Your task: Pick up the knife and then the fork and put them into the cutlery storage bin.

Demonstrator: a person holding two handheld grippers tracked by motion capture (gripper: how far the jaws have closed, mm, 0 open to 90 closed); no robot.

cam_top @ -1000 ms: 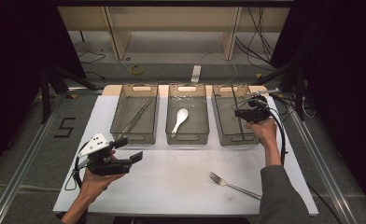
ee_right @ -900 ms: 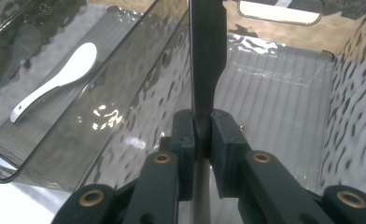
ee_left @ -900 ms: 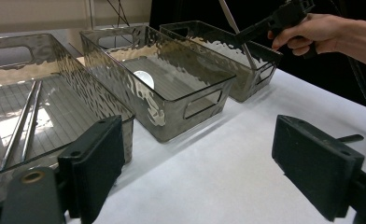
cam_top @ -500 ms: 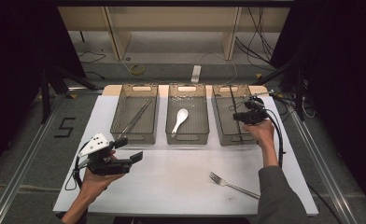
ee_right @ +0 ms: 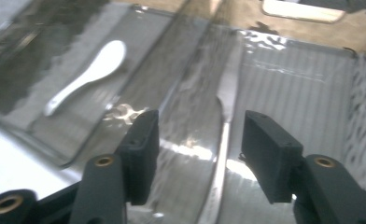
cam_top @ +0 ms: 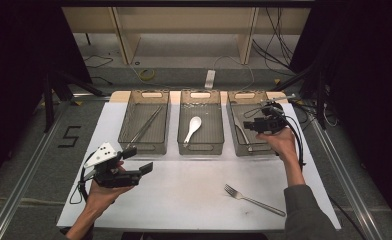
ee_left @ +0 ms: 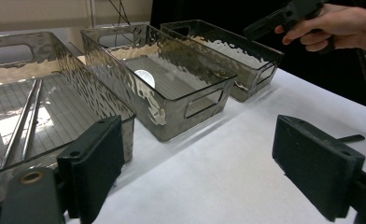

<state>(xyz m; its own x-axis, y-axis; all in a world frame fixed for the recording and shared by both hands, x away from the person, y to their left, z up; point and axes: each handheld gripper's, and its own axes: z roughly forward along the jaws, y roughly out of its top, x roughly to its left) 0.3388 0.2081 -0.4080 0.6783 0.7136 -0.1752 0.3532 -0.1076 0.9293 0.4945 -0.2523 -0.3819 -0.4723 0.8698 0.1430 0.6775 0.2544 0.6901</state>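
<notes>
Your right gripper (ee_right: 197, 149) has just opened its jaws over the right bin (cam_top: 284, 145); the knife (ee_right: 223, 135) lies released on its floor. Fork (cam_top: 254, 199) waits on the desk (cam_top: 194, 200); left gripper (cam_top: 136, 170) is open, empty.

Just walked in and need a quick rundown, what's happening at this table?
A person is sorting cutlery into three clear bins. The right gripper hangs over the right bin, its jaws just opened, with a knife lying in the bin below them. The left gripper waits open over the table. A fork lies unsorted.
</notes>
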